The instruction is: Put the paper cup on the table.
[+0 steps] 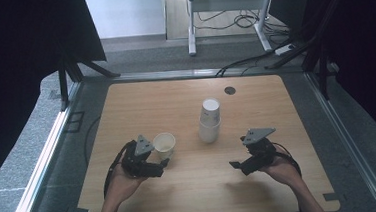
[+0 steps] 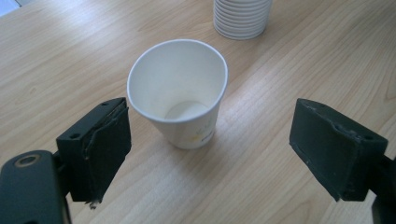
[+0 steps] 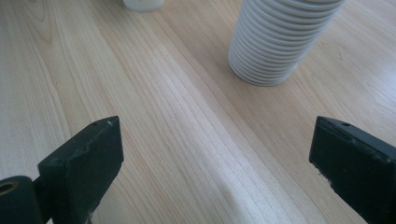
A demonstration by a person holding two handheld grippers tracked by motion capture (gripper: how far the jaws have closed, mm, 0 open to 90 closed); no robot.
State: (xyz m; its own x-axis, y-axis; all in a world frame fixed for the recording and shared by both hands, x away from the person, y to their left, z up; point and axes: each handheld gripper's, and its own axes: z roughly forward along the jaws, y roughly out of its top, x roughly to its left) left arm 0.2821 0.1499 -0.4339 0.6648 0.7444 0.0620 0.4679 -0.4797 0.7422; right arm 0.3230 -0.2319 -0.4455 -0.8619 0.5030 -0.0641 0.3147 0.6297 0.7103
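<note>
A single white paper cup [image 1: 164, 143] [image 2: 180, 93] stands upright and empty on the wooden table [image 1: 182, 196], left of centre. My left gripper [image 1: 161, 161] [image 2: 215, 140] is open just in front of it, with the cup a little beyond the jaws and touching neither. An upside-down stack of white paper cups [image 1: 210, 120] [image 2: 241, 17] [image 3: 275, 42] stands at mid table. My right gripper [image 1: 238, 153] [image 3: 212, 149] is open and empty over bare wood, right of and nearer than the stack. The base of the single cup [image 3: 142, 3] shows at the top edge of the right gripper view.
A dark round cable hole [image 1: 230, 90] sits near the table's far edge. Behind the table is grey floor with cables [image 1: 243, 62] and a white desk frame [image 1: 226, 5]. Dark screens stand at both sides.
</note>
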